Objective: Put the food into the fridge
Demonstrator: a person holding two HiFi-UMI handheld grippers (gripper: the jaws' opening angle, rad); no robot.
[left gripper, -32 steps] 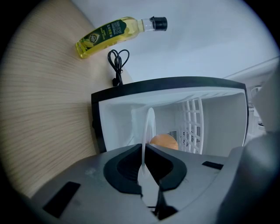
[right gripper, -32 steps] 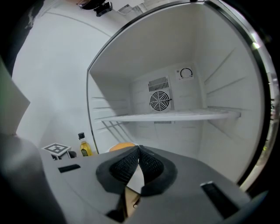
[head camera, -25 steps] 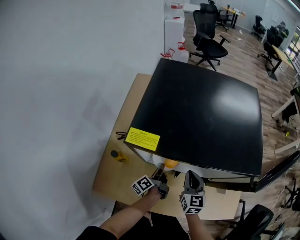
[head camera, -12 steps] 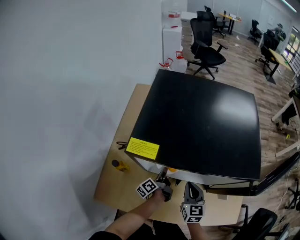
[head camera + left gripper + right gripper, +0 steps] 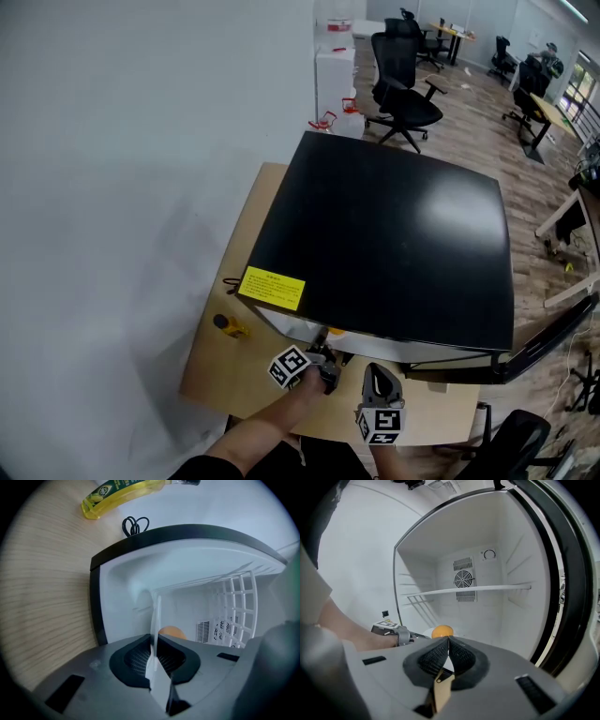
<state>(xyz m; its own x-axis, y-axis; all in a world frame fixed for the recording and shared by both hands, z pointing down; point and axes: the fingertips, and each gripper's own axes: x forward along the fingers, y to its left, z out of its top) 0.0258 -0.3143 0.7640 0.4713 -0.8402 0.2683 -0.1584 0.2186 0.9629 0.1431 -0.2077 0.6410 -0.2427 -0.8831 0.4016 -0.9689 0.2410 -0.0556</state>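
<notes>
Orange (image 5: 442, 631) now sits deeper inside fridge (image 5: 394, 244) than second ago. Left gripper (image 5: 153, 639) clamps white plate (image 5: 157, 611) rim under it; right gripper (image 5: 448, 641) jaws together. Placing step, judged: next, set plate down, release, withdraw.

left tongs (image 5: 323, 349) have eased closer to the fridge (image 5: 394, 234) mouth with the thin white plate (image 5: 157, 616). the orange (image 5: 335, 330), in plain sight a second ago, is now just a sliver under the black top. right tongs (image 5: 373, 370) have dropped a touch lower in the head view.
</notes>
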